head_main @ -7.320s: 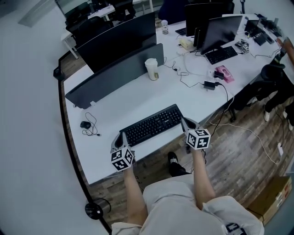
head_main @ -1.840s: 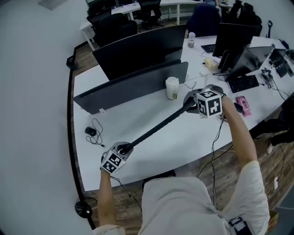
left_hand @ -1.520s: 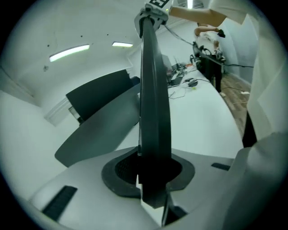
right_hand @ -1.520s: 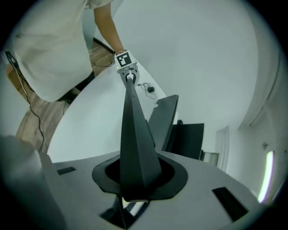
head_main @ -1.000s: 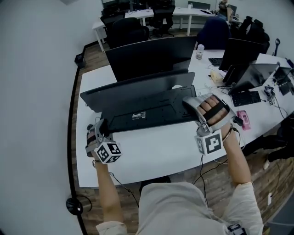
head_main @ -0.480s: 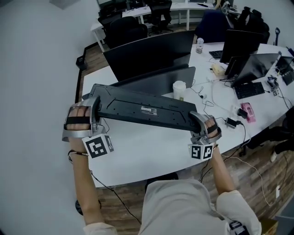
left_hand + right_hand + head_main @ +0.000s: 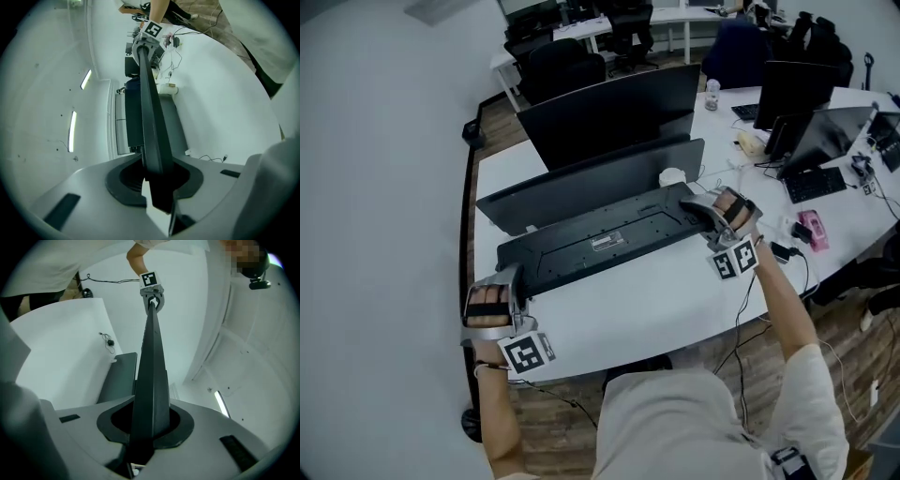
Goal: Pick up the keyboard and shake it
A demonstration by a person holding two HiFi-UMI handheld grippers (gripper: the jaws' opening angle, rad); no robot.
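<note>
The black keyboard hangs in the air above the white desk, turned with its labelled underside towards me. It slopes from its near left end up to its far right end. My left gripper is shut on the left end and my right gripper is shut on the right end. In the left gripper view the keyboard runs edge-on out of the left gripper to the other gripper's marker cube. The right gripper view shows the same: the keyboard is clamped in the right gripper.
Behind the keyboard stand a grey divider panel and a dark monitor. A paper cup peeks over the keyboard's far edge. At the right lie a second keyboard, a pink object and cables with a charger.
The keyboard has swung: its left end has dropped towards me and its right end has gone up and away. Both grippers still hold it.
</note>
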